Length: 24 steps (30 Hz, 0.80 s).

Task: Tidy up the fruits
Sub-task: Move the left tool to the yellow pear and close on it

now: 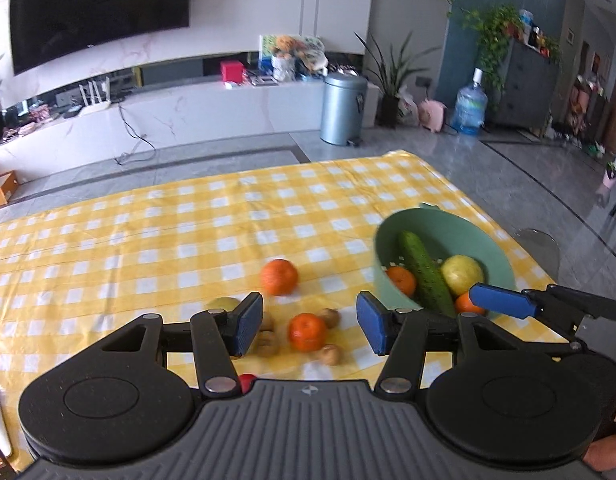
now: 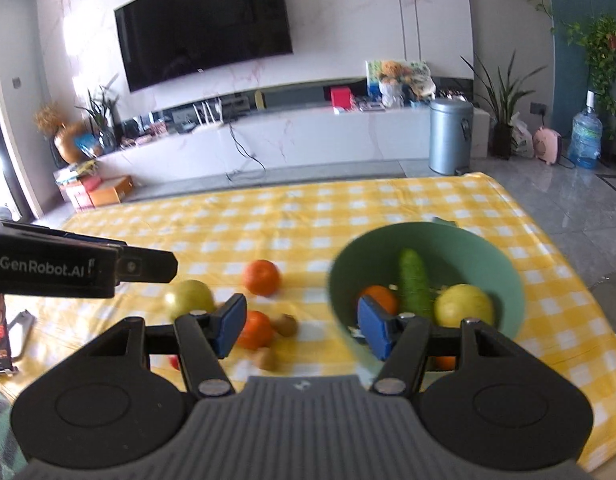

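Observation:
A green bowl (image 1: 487, 240) (image 2: 479, 248) on the yellow checked cloth holds a cucumber (image 1: 425, 276) (image 2: 415, 280), a yellow fruit (image 1: 463, 274) (image 2: 463, 306) and oranges (image 1: 401, 280) (image 2: 379, 298). Loose on the cloth lie two oranges (image 1: 279, 277) (image 1: 307, 332), small brown fruits (image 1: 329, 354) and a green-yellow fruit (image 2: 190, 300). My left gripper (image 1: 309, 326) is open and empty, with the near orange between its pads. My right gripper (image 2: 302, 330) is open and empty, left of the bowl's near rim; its finger (image 1: 503, 300) shows over the bowl.
A small red fruit (image 1: 248, 382) (image 2: 174, 362) lies close under the grippers. The table's right edge (image 2: 567, 240) drops to a grey floor. A dark flat device (image 2: 4, 344) lies at the table's left. A bin (image 1: 341, 108) and TV stand are beyond.

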Available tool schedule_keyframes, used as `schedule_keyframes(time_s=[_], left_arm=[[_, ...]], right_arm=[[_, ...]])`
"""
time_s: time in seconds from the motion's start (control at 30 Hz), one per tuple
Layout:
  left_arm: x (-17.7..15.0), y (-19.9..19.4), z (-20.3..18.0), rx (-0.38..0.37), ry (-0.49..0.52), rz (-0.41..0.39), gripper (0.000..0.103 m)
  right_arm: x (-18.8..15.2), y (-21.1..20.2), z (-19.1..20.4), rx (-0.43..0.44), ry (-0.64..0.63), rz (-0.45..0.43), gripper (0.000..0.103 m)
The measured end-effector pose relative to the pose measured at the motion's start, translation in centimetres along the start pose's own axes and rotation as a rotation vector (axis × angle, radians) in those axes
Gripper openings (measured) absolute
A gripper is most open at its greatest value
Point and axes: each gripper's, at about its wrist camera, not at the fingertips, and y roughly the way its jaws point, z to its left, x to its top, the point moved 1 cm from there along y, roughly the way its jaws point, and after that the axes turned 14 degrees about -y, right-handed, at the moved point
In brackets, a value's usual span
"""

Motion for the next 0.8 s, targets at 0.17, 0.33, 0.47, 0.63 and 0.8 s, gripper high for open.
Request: schedule_keyframes(time_s=[0.17, 0.33, 0.47, 0.63, 0.8], left_arm=[[-1.1, -0.3, 3.0, -0.003, -0.060, -0.028, 0.064], [-2.1, 0.6, 5.4, 0.002, -0.100, -0.014, 0.064], [-3.0, 1.7, 6.6, 0.019, -0.115, 0.006, 0.064], [-3.9, 3.1, 7.5, 0.017, -0.124, 0.016, 0.064], [-4.2, 4.7, 8.1, 0.026, -0.129, 0.016, 0.064]], right_arm=[[-0.7, 1.0, 2.7, 0.002, -0.023, -0.043, 0.060], [-2.1, 2.5, 4.6, -0.004, -0.077, -0.042, 0.059], [-2.9, 3.6, 5.4, -0.004, -0.122, -0.021, 0.058], [-3.3, 5.4, 5.5, 0.007, -0.125, 0.016, 0.054], [-3.1, 7.6, 5.3, 0.028, -0.093, 0.049, 0.053]])
